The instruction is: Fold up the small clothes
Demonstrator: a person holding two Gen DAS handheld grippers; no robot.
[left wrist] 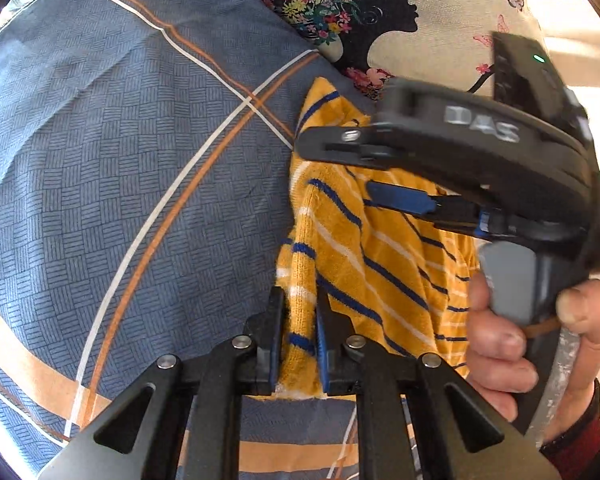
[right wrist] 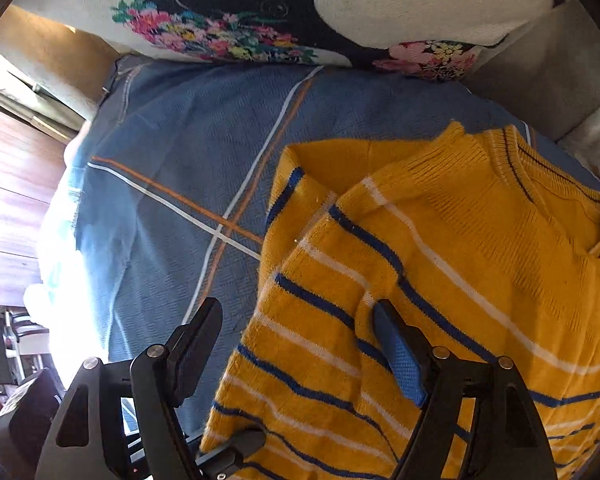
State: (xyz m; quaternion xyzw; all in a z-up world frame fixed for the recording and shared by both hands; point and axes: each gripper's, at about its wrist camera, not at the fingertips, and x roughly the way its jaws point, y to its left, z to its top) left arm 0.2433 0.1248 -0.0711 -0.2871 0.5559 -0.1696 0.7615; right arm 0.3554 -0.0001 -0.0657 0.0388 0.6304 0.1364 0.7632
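A small yellow knit sweater [right wrist: 440, 280] with blue and white stripes lies on a blue patterned bedsheet [right wrist: 180, 160]; its collar points to the upper right in the right wrist view. My left gripper [left wrist: 299, 300] is shut on a bunched edge of the sweater [left wrist: 380, 272]. My right gripper [right wrist: 296, 312] is open, its jaws wide apart over the sweater's folded sleeve area; it also shows in the left wrist view [left wrist: 352, 168], above the cloth.
A cream pillow [right wrist: 380, 8] with a black silhouette and flowers lies at the far edge of the bed; it also shows in the left wrist view [left wrist: 440, 8]. Wooden drawers [right wrist: 8, 200] stand at the left beyond the bed's edge.
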